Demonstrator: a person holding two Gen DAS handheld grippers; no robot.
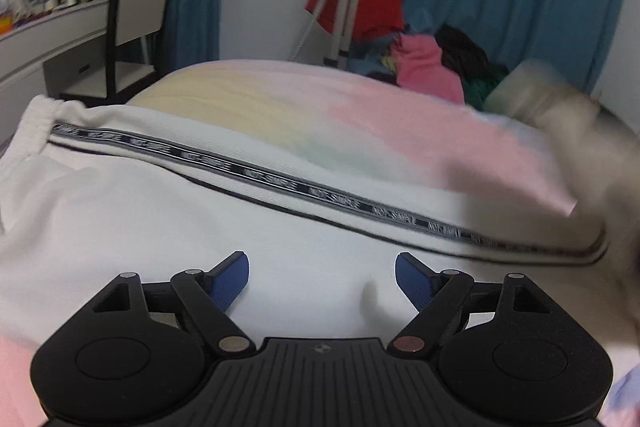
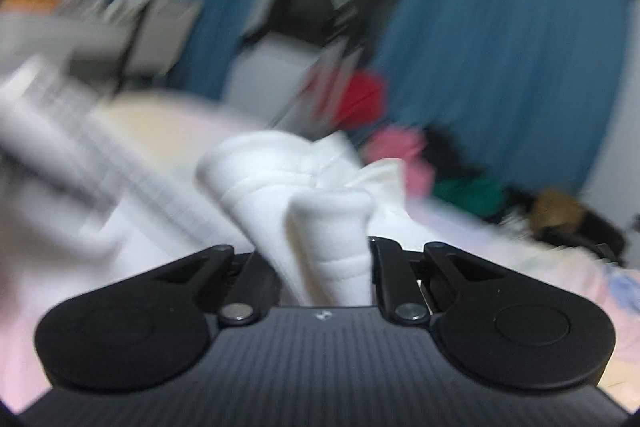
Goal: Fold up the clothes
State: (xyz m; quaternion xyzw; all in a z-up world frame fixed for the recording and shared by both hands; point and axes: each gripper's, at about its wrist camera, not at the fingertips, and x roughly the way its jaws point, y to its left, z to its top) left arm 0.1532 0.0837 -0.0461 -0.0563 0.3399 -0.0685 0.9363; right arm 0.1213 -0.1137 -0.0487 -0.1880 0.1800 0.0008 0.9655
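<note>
With right tongs (image 2: 332, 267) clamped on the white track pants with black lettered side stripe (image 1: 200, 219) & left tongs (image 1: 322, 281) apart above them, carry the held end over slowly, w/ edges aligned.

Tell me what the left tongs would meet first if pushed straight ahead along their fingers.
Probably the white trousers spread on the bed: the open left tongs hover low over that fabric, with the black lettered side stripe lying further ahead. Depth is unclear.
</note>
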